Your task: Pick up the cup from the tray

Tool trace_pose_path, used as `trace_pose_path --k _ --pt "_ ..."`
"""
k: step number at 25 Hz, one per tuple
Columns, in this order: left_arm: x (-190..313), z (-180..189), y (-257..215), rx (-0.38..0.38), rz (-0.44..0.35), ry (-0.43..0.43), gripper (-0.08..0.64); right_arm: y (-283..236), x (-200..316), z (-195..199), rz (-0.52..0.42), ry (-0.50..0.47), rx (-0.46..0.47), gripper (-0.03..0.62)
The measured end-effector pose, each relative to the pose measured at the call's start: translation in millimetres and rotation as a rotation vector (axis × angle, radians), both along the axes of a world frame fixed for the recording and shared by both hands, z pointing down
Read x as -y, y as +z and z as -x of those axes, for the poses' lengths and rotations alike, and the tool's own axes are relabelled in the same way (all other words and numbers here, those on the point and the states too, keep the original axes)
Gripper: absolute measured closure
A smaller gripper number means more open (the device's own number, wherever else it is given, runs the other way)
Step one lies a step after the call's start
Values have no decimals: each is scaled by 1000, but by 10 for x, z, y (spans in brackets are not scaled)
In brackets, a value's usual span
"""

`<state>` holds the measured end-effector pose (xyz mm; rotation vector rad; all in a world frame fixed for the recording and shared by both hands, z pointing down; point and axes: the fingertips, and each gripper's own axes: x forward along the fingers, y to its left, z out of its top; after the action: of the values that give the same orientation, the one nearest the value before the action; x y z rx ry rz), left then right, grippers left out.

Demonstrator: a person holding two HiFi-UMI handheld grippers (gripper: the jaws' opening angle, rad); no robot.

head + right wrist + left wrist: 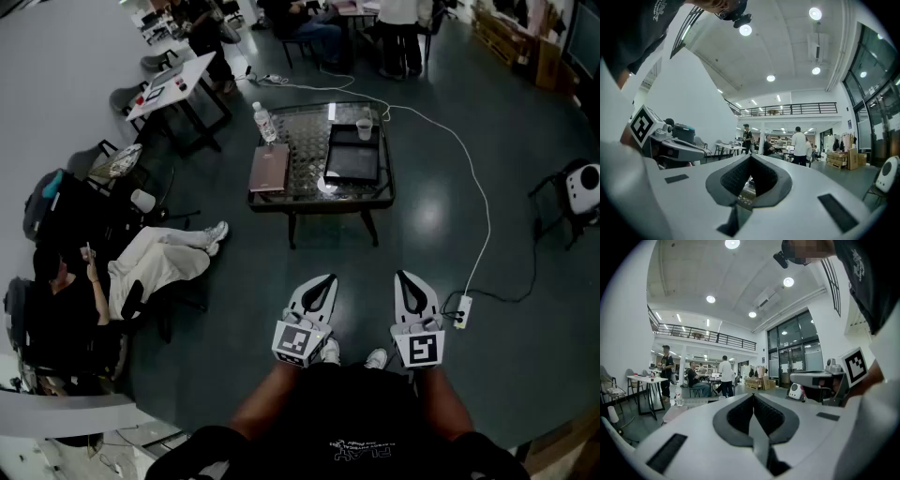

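A small clear cup [364, 128] stands at the far right end of a black tray [352, 164] on a low glass table [319, 202], well ahead of me in the head view. My left gripper [322, 282] and right gripper [406, 278] are held level side by side near my body, far short of the table. Both are shut with nothing between their fingers. In the left gripper view the left gripper [753, 395] has its tips together. In the right gripper view the right gripper [750, 157] has its tips touching, and a bit of the table shows below them.
On the table also stand a water bottle [265, 123] and a brown book [269, 168]. A seated person [141, 267] and chairs are at the left. A white cable [480, 197] runs to a power strip [461, 310] on the right. A white device [587, 183] stands at the far right.
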<state>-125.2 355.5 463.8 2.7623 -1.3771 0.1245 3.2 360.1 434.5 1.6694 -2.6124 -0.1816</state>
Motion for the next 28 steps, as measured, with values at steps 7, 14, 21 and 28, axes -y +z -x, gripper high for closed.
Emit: trace_pose_path --k 7,14,21,28 --pt "164 130 -4 -12 -9 -19 548 -69 188 100 -30 -7 20 584" --pt "169 142 45 -26 7 7 548 1 115 154 3 -3 27 584" --pt "188 250 127 -24 20 36 548 141 46 330 30 -18 25 584" --pt "275 367 122 115 -59 106 548 154 199 602 52 -7 10 584"
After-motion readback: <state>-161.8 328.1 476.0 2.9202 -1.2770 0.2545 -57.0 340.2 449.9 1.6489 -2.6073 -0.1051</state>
